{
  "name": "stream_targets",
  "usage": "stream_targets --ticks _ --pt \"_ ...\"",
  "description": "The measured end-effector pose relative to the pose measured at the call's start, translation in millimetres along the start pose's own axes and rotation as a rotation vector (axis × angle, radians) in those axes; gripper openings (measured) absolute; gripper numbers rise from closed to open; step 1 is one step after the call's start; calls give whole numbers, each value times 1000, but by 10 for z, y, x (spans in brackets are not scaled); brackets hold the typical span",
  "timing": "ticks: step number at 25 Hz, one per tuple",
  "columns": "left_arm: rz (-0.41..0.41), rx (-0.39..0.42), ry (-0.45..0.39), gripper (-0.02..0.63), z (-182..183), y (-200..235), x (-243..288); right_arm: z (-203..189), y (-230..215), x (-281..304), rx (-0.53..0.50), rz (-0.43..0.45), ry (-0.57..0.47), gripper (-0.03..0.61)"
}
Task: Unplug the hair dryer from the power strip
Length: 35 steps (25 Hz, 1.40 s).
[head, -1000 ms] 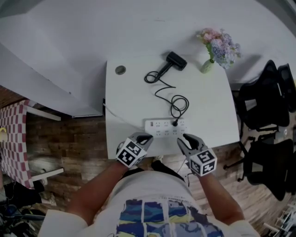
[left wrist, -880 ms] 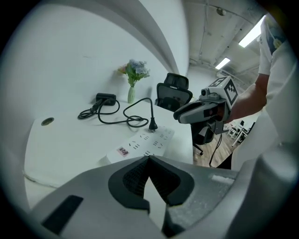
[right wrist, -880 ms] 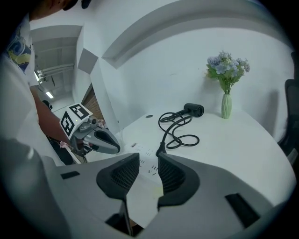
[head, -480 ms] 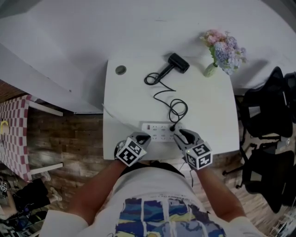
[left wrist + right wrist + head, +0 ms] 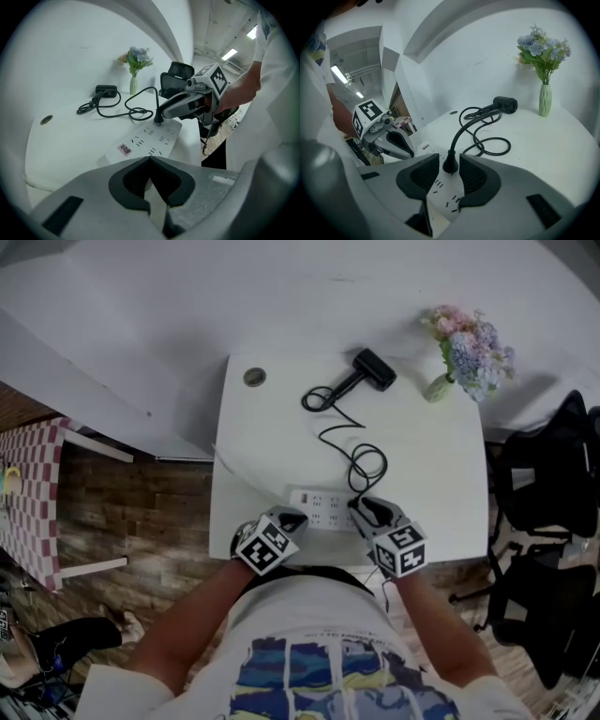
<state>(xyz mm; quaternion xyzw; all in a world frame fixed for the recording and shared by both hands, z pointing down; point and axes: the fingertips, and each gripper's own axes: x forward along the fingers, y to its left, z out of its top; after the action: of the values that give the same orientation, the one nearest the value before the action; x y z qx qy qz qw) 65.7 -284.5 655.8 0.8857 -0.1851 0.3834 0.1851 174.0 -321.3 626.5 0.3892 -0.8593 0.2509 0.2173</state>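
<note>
The white power strip (image 5: 323,509) lies along the near edge of the white table (image 5: 431,484), and everything else is placed from it. The black plug (image 5: 449,165) stands upright in a socket at the strip's right end. The right gripper (image 5: 449,158) is directly over that end, its jaws parted with the plug between the two dark pads. Each pad sits close beside the plug, but whether they press on it cannot be told. The left gripper (image 5: 150,159) hangs at the strip's left end, just short of it, its jaw tips brought together with nothing between them. From the plug the black cord (image 5: 366,463) rises, coils in a loop just behind the strip and snakes on across the table. It ends at the hair dryer (image 5: 375,369), which lies well beyond the strip near the far edge. A vase of flowers (image 5: 439,387) stands farther right than the dryer, at the far right corner.
</note>
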Motion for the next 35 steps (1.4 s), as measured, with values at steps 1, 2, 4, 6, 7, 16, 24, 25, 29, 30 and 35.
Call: stream_targets --ticks 1,2,4,6,7,16,24,25,29,30,35 --pt "-4 -3 2 2 -1 -1 -2 6 -6 20 3 3 1 121" --pt "-7 -4 5 2 -4 -1 -4 10 -8 40 5 6 1 120" --pt "-10 -1 11 2 -8 2 -6 22 -6 78 8 14 1 113" --pt "-13 4 15 2 -6 -2 -4 49 -2 104 4 20 -2 103" --pt "-14 6 17 2 -6 -4 -3 64 3 115 3 23 -5 99" --pt "-26 2 22 2 -4 -2 -7 95 -10 132 -19 2 -4 60" --pt "-23 25 45 2 -22 -7 1 120 26 120 -54 -11 2 50" --pt "-24 29 51 2 -21 -6 4 119 29 116 -58 -13 2 49" --pt "-21 23 53 2 -19 -5 6 127 47 82 -83 -26 -8 46" --pt "-17 19 52 2 -20 0 5 128 53 75 -89 -29 -9 46" --pt "-2 22 57 2 -14 5 6 100 64 35 -100 -38 -4 43"
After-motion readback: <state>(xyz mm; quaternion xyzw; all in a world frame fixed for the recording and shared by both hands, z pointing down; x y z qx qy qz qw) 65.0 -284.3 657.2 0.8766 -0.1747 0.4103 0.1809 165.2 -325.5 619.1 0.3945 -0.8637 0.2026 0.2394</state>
